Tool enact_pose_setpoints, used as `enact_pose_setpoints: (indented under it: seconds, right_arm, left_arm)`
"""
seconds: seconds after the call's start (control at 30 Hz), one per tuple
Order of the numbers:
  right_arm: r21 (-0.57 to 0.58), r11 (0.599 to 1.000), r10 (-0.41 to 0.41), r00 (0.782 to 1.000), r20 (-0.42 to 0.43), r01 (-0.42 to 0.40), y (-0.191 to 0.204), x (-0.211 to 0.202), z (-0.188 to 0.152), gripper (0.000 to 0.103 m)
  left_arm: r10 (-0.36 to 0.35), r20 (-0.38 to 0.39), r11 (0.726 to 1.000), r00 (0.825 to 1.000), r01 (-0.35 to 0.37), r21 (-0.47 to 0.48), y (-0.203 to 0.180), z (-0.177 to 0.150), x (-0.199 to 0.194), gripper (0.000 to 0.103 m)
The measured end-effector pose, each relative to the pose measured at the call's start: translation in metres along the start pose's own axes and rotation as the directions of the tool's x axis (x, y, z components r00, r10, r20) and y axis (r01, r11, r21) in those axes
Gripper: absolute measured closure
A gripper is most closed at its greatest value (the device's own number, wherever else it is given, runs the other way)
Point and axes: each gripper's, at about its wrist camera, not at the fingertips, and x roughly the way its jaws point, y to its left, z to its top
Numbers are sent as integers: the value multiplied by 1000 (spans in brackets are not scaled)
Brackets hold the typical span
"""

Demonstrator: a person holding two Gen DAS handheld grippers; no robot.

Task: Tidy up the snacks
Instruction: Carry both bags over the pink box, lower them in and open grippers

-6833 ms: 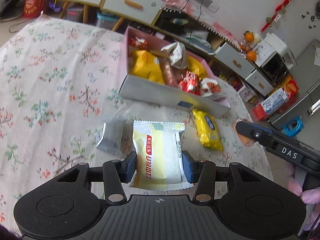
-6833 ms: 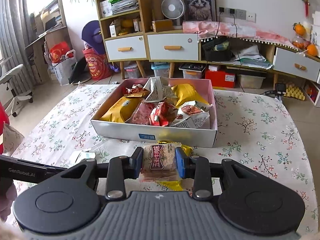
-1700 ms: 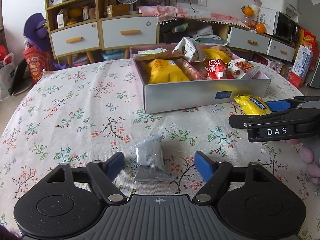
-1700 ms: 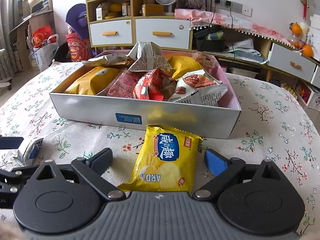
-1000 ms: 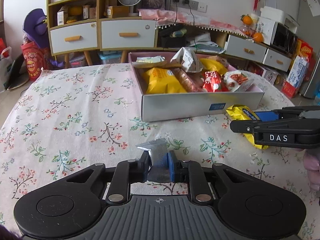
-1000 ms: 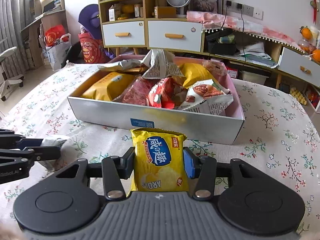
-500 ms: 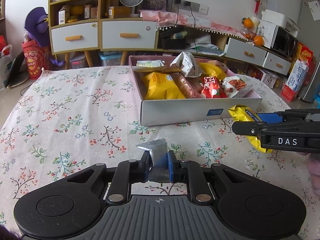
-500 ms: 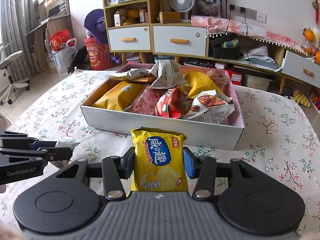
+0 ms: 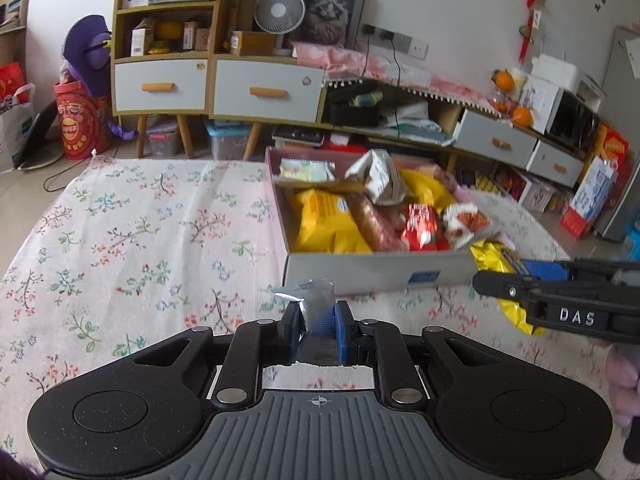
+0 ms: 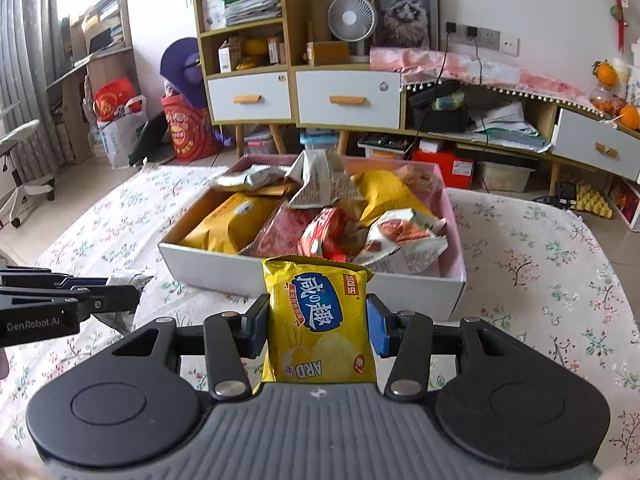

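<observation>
The yellow chip bag (image 10: 320, 320) stood upright between the pads of the right gripper (image 10: 318, 326), its long axis running toward the camera and its top edge aimed at the near wall of the snack box (image 10: 416, 292). The pads were clamped on its 2 sides, and it hung clear of the floral tablecloth (image 10: 540, 264), just short of the box. The small silver packet (image 9: 316, 310) was pinched upright in the left gripper (image 9: 318, 330), whose fingers were squeezed nearly together on it; it sat lower and further back from the box, off the box's near left corner. The box lay ahead of both grippers, already crowded with packets. Judging by this, the right hand was nearer and needed only a short forward carry over the wall. Both grippers pointed forward and downward.
</observation>
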Motion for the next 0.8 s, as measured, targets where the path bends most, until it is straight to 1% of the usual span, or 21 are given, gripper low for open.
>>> enact_pose_setpoints:
  seconds: [0.3,0.47,0.7,0.8]
  right_arm:
    - [33,999,-10,998,56,9,-10,-4,11,58]
    - [58,998,-20,996,84,15,-13,3,20,58]
    - [147,989,-22,995,97,8,-29,17,36,58]
    - [144,990,-11,995,101,-4,-31,23,39,58]
  left_arm:
    - [-12,41,1000,999,13,-22,-7,24,5,88]
    - [-42,53,999,998,43,-11,-21,37,18,88]
    - [-68,55,998,996,67,20,-38,51,43,88]
    - [-73,56,997,996,71,22,-39,55,55,88]
